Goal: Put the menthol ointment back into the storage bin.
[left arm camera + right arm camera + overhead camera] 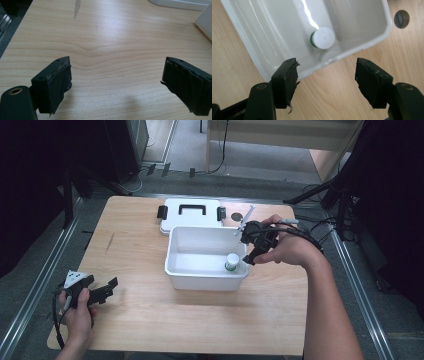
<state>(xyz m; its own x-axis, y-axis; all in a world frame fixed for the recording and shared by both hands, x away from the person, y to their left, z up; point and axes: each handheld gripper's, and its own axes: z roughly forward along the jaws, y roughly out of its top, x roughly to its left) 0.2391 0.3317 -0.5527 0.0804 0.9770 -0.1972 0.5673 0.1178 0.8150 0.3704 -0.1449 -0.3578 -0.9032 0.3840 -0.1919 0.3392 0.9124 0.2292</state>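
right gripper (248,251) above the bin's (172,265) right rim, jaws spread wide, gripping nothing. bottle (232,262) upright inside the bin, at its near right corner, white cap up. lid (170,212) flat just behind the bin. left gripper (111,286) low over the table (150,320), near left corner, released too.

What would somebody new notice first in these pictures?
Probably the white bin mid-table, with a small white-capped bottle upright in its near right corner. The right gripper hangs at the bin's right rim, jaws apart and empty. Behind the bin lies its lid; the left gripper waits open near the table's left edge.
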